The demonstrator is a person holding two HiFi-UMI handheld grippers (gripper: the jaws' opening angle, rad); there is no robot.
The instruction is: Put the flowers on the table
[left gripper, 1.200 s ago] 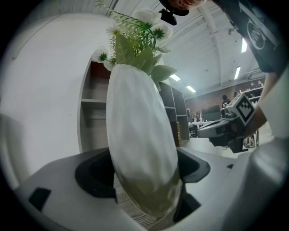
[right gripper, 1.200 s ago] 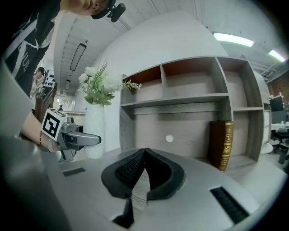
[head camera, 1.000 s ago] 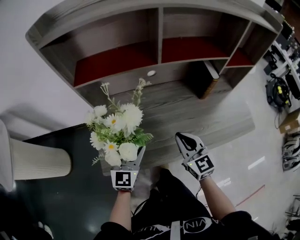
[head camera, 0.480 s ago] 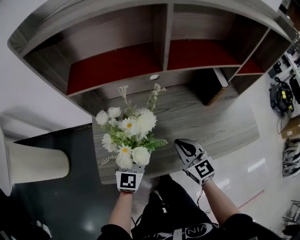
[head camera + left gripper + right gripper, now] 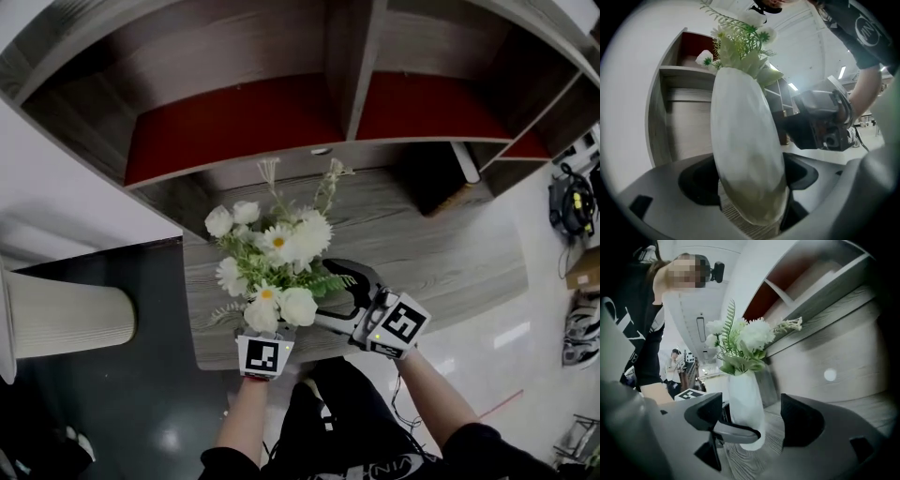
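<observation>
A: Flowers (image 5: 272, 253) status?
B: In the white vase (image 5: 745, 154), over the grey wood table (image 5: 441, 248), in front of the shelf unit (image 5: 234, 122). Left gripper (image 5: 270, 330) clamped on the vase's lower body.
A: Right gripper (image 5: 753, 417)?
B: Jaws wide apart, vase between them. Can't confirm contact.

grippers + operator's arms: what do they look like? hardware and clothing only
Same build on both: the left gripper and the right gripper have grey moulded bodies with black wedge-shaped jaw pads. Each carries a white cube printed with black square markers. No cables show. The person wears a black short-sleeved shirt with white print, so the forearms are bare.
</observation>
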